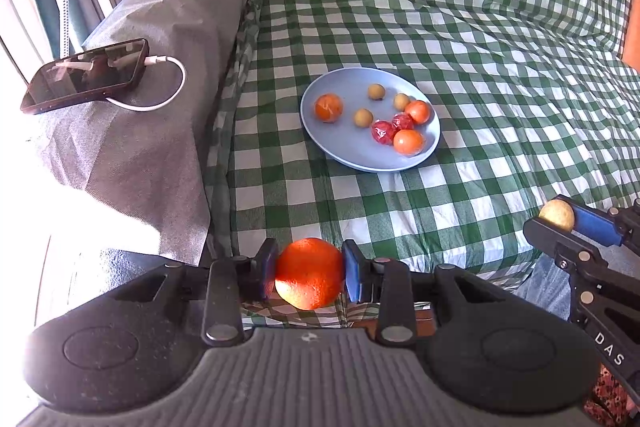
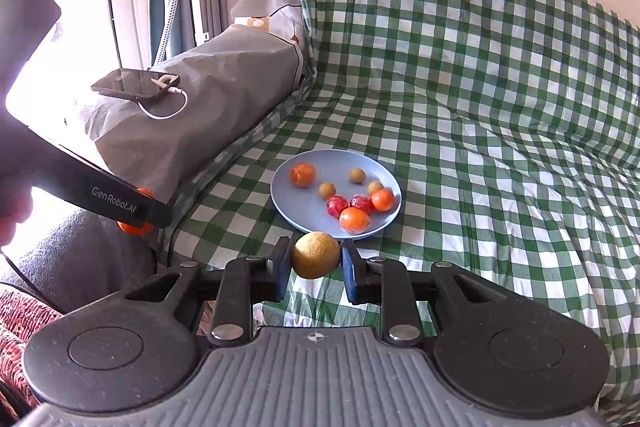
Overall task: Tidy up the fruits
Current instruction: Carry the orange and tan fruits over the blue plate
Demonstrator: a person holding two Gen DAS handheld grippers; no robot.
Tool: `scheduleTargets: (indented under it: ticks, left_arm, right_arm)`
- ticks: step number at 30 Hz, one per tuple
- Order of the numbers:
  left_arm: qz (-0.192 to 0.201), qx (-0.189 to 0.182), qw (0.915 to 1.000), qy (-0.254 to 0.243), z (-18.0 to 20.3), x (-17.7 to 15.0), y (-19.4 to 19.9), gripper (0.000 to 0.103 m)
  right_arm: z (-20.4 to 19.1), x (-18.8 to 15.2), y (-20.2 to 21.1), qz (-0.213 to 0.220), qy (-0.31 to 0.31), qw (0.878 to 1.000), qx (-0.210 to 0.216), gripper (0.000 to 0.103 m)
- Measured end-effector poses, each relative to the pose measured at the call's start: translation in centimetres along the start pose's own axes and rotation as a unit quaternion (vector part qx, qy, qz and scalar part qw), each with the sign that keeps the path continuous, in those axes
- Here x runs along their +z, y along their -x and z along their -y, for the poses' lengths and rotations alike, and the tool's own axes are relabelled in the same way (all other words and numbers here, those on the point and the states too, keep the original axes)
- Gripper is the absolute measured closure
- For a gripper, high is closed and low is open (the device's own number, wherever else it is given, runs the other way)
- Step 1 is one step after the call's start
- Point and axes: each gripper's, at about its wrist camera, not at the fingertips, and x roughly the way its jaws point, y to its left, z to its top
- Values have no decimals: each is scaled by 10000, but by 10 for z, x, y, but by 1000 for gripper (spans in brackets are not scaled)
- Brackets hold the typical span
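At bottom centre of the left wrist view, the left gripper (image 1: pixel 309 274) is closed about an orange (image 1: pixel 309 273), its blue pads pressed to the fruit's two sides. At bottom centre of the right wrist view, the right gripper (image 2: pixel 316 259) is closed about a small yellow-brown fruit (image 2: pixel 316 255), which the pads meet only near its widest part. Both fruits are held in the air, above the near edge of a green checked cloth (image 1: pixel 460 39).

Mid-frame in both views sits a blue plate (image 1: pixel 344 151) on the cloth. It carries three orange fruits, two red ones and three small yellow-brown ones, with most of them crowded toward its right side. Its left half is mostly bare.

Upper left, a phone (image 1: pixel 86 75) with a white cable lies on a grey cover, well apart from the plate.

Risks, as a judgement: round fruit may slip from the flat pads if the squeeze eases. The cloth looks soft and creased, so a hard placement could tip the plate. Fruit released on the crowded right side could knock others off the rim. Both grippers heading for the plate together could collide.
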Motion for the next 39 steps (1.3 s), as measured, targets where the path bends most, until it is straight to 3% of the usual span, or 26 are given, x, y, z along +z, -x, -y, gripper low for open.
scheduleTargets:
  ticks: [22, 39]
  left_arm:
    - [-122, -111, 9998, 144, -13, 46, -42, 65]
    - [-204, -31, 9997, 96, -4, 115, -113, 65]
  right_arm:
    - [7, 16, -46, -351, 151, 9993, -50, 76]
    - [26, 37, -139, -591, -94, 9982, -21, 76]
